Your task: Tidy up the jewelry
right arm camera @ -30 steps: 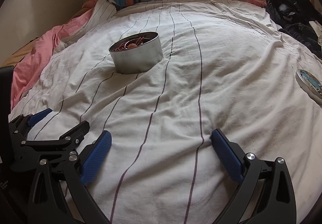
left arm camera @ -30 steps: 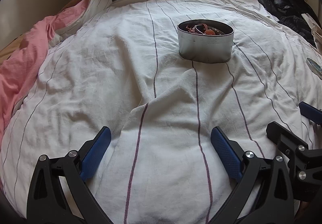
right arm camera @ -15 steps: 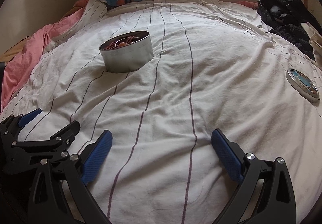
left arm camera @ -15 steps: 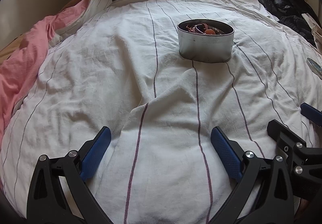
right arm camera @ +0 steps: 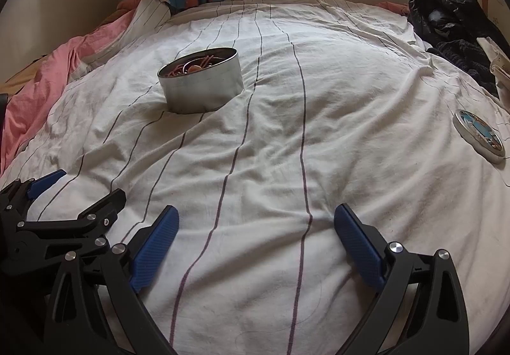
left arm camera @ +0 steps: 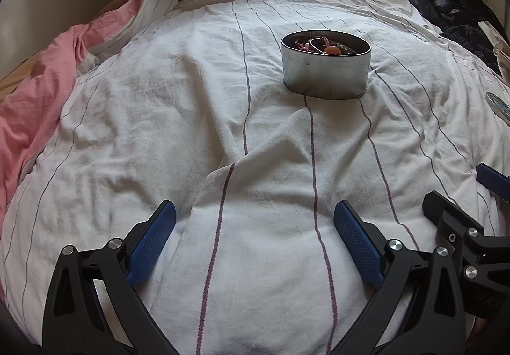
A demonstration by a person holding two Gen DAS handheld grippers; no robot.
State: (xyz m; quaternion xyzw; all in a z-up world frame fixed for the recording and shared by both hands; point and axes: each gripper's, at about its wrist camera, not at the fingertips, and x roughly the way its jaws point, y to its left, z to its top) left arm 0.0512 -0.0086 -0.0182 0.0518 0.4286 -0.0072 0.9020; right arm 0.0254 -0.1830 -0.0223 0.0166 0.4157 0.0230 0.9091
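Here, left wrist view: left gripper (left arm camera: pixel 254 227) jaws spread wide, grasping nothing, low over the bed (left arm camera: pixel 159 106); the metal tin (left arm camera: pixel 325 66) of tangled jewelry (left arm camera: pixel 322 45) sits ahead toward the far edge.
Right wrist view: right gripper (right arm camera: pixel 256 232) jaws likewise released and empty; tin (right arm camera: pixel 200 84) far-left, its lid (right arm camera: pixel 480 135) near the right edge.
Risk: the soft, creased bedding could let the tin tip if nudged, and tangled strands may drag out together.

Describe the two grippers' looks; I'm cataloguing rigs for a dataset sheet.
The left gripper and the right gripper match: black plastic frames with triangular cut-outs, silver round bolts at the pivots, and textured blue pads lining the fingers. No cables, hands or sleeves show.
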